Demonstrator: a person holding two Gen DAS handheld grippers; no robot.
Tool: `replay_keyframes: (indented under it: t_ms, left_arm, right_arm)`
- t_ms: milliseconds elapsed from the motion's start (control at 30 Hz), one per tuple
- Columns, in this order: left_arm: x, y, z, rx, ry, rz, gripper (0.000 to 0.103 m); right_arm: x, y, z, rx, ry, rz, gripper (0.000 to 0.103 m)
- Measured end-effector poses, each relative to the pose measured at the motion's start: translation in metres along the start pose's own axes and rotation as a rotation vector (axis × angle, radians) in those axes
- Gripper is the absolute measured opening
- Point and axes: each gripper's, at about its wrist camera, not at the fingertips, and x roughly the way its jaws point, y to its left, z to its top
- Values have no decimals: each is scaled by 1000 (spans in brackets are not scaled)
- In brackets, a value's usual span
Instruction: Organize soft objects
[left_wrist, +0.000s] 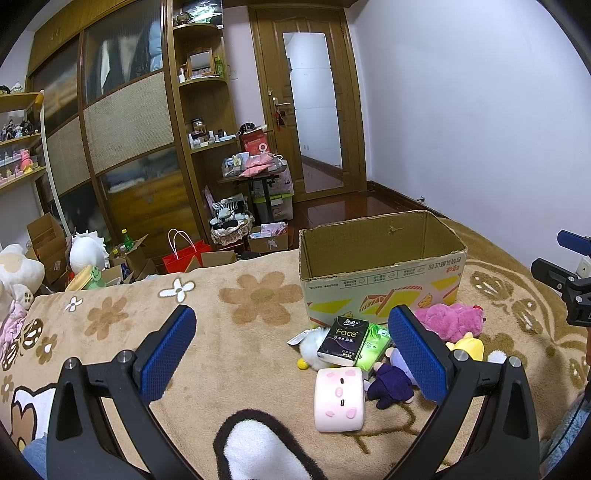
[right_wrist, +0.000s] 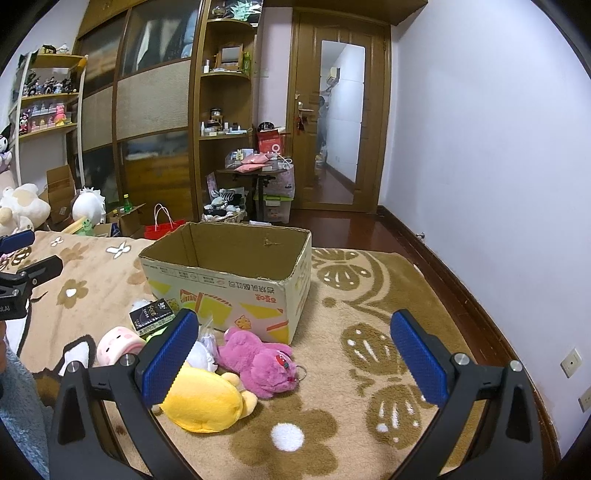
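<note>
An open cardboard box (left_wrist: 380, 280) stands on the bed blanket; it also shows in the right wrist view (right_wrist: 229, 280). In front of it lie a pink pig cushion (left_wrist: 340, 398), a black tissue pack (left_wrist: 343, 338), a green tissue pack (left_wrist: 376, 347), a purple doll (left_wrist: 391, 384), a magenta plush bear (left_wrist: 450, 321) and a yellow plush (left_wrist: 467, 345). My left gripper (left_wrist: 291, 343) is open and empty, above the blanket left of the pile. My right gripper (right_wrist: 293, 350) is open and empty, above the magenta bear (right_wrist: 262, 362) and yellow plush (right_wrist: 203, 402).
The flowered brown blanket (left_wrist: 221, 314) covers the bed. Beyond its far edge are boxes, a red bag (left_wrist: 184, 254), plush toys (left_wrist: 88, 251) and a wardrobe. A white wall (right_wrist: 498, 166) runs along the right. The other gripper shows at the right edge of the left wrist view (left_wrist: 569, 280).
</note>
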Motion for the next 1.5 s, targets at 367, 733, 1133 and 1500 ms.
replay_keyframes:
  t_ms: [367, 733, 1133, 1500]
  left_arm:
    - [0, 0, 0, 1, 1, 0, 103]
    - [4, 6, -7, -1, 22, 3, 103]
    - [30, -2, -5, -35, 179, -42, 103]
    - [86, -12, -30, -55, 422, -77, 103]
  right_arm:
    - [0, -1, 1, 1, 0, 0, 103]
    - [0, -1, 1, 2, 0, 0, 103]
    - [15, 7, 3, 17, 42, 48, 103]
    - [58, 39, -15, -36, 176, 126, 103]
